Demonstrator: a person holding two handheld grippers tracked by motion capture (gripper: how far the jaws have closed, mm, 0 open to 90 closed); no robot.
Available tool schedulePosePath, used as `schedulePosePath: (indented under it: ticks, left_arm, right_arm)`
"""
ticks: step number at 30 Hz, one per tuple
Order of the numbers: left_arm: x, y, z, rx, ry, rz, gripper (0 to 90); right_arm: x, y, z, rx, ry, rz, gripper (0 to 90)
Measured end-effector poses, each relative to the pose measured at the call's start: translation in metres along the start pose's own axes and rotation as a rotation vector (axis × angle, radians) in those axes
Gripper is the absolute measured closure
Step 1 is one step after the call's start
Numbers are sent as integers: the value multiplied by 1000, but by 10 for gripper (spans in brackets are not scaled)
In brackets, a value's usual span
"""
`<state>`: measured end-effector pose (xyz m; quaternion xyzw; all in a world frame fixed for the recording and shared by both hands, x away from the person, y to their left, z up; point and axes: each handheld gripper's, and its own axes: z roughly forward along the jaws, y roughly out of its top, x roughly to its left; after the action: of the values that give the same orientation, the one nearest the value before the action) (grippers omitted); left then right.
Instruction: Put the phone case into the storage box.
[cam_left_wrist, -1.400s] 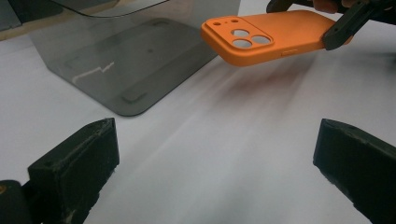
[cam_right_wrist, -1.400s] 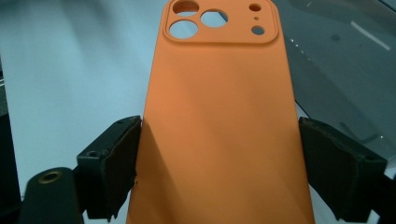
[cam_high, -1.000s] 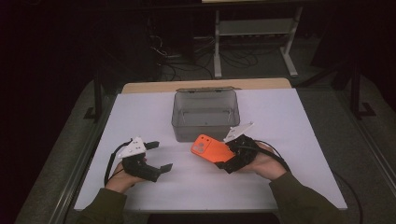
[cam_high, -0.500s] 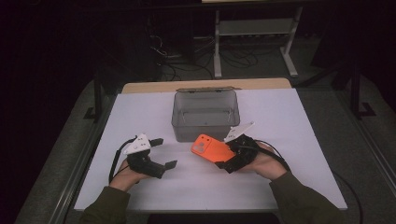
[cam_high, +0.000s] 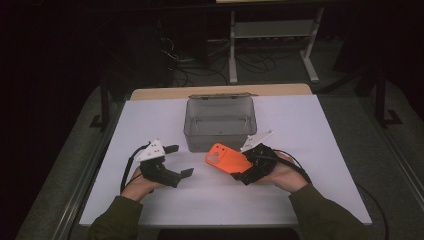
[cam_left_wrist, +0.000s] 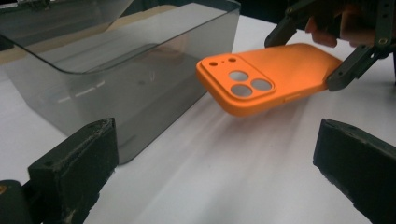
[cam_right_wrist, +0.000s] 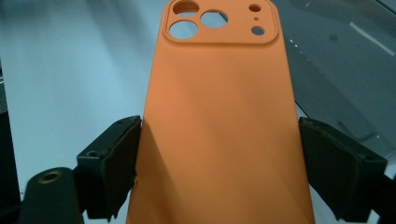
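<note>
An orange phone case (cam_high: 226, 159) with round camera cut-outs hangs just above the white table, held flat by its lower end. My right gripper (cam_high: 245, 167) is shut on it, one pad pressing each long edge (cam_right_wrist: 219, 163). In the right gripper view the case (cam_right_wrist: 219, 116) runs up between the jaws. My left gripper (cam_high: 181, 160) stands open at the table's left, pointing right at the case with nothing between its jaws (cam_left_wrist: 215, 168). In the left gripper view the case (cam_left_wrist: 271, 79) floats a short way ahead, apart from both pads.
A clear grey plastic box (cam_high: 220, 125) with its lid tipped back stands mid-table just behind the case, close on the left in the left gripper view (cam_left_wrist: 116, 79). White tabletop (cam_high: 310, 130) lies bare around the hands. Dark floor, cables and a shelf frame sit beyond.
My left gripper has edged a little to the right and forward, toward the case. The right gripper and the case have kept still.
</note>
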<state>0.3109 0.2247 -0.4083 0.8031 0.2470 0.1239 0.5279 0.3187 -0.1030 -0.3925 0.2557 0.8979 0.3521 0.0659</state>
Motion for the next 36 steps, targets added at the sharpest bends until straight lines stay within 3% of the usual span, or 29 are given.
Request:
schedulePosePath:
  ticks: [36]
  left_arm:
    - [-5, 20, 31, -45, -10, 53, 0]
  right_arm:
    - [-1, -1, 0, 4, -5, -6, 155]
